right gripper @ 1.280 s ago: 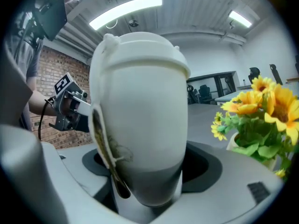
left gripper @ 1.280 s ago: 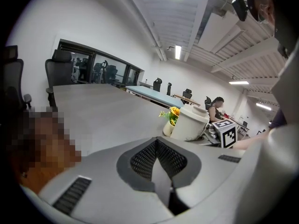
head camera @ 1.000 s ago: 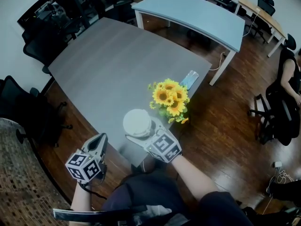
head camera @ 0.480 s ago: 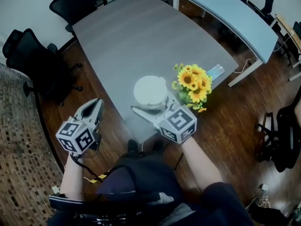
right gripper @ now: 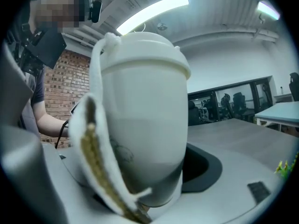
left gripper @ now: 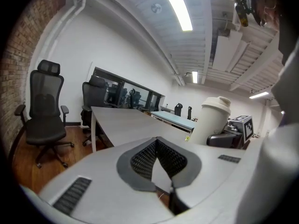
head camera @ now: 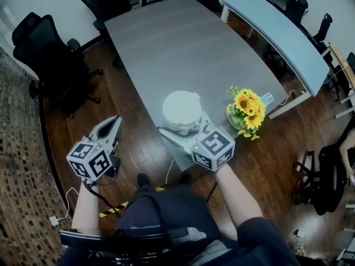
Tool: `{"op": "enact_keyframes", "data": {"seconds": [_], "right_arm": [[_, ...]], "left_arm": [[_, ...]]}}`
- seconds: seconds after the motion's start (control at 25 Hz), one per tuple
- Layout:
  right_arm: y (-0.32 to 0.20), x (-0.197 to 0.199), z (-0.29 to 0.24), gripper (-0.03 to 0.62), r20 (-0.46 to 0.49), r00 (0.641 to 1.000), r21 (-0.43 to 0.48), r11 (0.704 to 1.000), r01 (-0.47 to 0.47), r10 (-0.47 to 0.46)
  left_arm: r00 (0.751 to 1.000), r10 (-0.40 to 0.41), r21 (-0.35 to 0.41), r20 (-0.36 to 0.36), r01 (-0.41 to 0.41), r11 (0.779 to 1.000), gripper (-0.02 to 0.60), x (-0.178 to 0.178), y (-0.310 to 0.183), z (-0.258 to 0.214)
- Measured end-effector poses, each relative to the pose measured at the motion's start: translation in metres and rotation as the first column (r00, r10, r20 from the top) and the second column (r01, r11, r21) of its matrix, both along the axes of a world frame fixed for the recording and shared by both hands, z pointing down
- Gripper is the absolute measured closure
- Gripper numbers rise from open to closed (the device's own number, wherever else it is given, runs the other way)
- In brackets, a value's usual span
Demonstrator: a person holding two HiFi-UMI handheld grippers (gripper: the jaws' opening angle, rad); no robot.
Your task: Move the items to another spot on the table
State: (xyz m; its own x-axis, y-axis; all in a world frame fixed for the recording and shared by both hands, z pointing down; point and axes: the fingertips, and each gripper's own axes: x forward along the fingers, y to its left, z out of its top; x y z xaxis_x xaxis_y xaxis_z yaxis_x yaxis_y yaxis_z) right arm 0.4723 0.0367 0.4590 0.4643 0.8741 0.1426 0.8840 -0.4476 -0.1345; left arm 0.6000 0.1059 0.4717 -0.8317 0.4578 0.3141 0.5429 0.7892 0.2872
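Observation:
A white lidded cup (head camera: 181, 111) is over the near end of the grey table (head camera: 166, 43). My right gripper (head camera: 180, 125) is shut on the cup's sides. In the right gripper view the cup (right gripper: 140, 111) fills the space between the fingers (right gripper: 96, 171), upright. A bunch of sunflowers (head camera: 248, 107) stands at the table's right edge, apart from the cup. My left gripper (head camera: 112, 125) is shut with nothing in it, left of the table over the wooden floor. In the left gripper view its jaws (left gripper: 158, 146) meet, and the cup (left gripper: 214, 120) shows to the right.
A pale blue table (head camera: 277, 32) stands beyond the grey one at the upper right. Black office chairs (head camera: 50, 49) are on the left and at the far end. A small clear object (head camera: 267, 98) lies behind the sunflowers.
My right gripper has carried the cup leftward, away from the sunflowers it stood beside. The left gripper has moved along with it, still shut. The head view has swung round.

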Motion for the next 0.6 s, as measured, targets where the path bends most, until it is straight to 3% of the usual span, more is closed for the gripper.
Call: {"op": "enact_keyframes", "data": {"seconds": [0.36, 0.6], "right_arm": [[0.045, 0.087, -0.007, 0.206, 0.039, 0.996, 0.009, 0.997, -0.08, 0.08], [0.053, 0.129, -0.02, 0.206, 0.093, 0.992, -0.011, 0.996, -0.089, 0.089]], "left_arm": [[0.997, 0.049, -0.012, 0.051, -0.049, 0.999, 0.568, 0.109, 0.05, 0.003], [0.995, 0.024, -0.007, 0.097, -0.023, 1.0, 0.568, 0.16, 0.065, 0.005]]}}
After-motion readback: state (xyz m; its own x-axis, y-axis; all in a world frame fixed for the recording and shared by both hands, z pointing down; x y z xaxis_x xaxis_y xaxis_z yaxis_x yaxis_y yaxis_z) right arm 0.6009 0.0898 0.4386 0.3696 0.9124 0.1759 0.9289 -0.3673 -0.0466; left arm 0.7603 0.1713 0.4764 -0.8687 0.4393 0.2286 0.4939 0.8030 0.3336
